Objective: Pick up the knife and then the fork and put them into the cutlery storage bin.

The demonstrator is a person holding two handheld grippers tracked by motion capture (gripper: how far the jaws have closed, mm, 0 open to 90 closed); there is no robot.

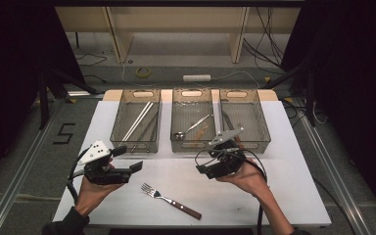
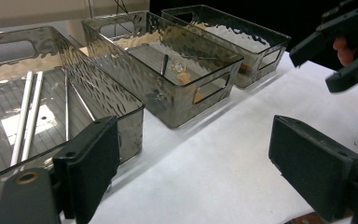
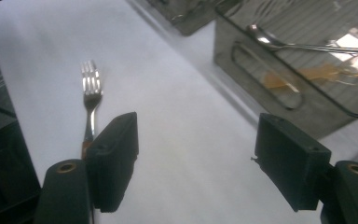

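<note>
Reaching for the fork [image 1: 170, 200] lying flat on the desk [image 1: 284, 196], the right gripper [image 1: 211, 169], its fingers spread and empty like the left gripper's [image 1: 127, 157], could skid off the thin handle.

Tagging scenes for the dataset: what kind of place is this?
Likely a lab recording rig, not a kitchen: a white table inside dark curtains, three clear bins of cutlery, loose cables and a power strip on the floor.
</note>
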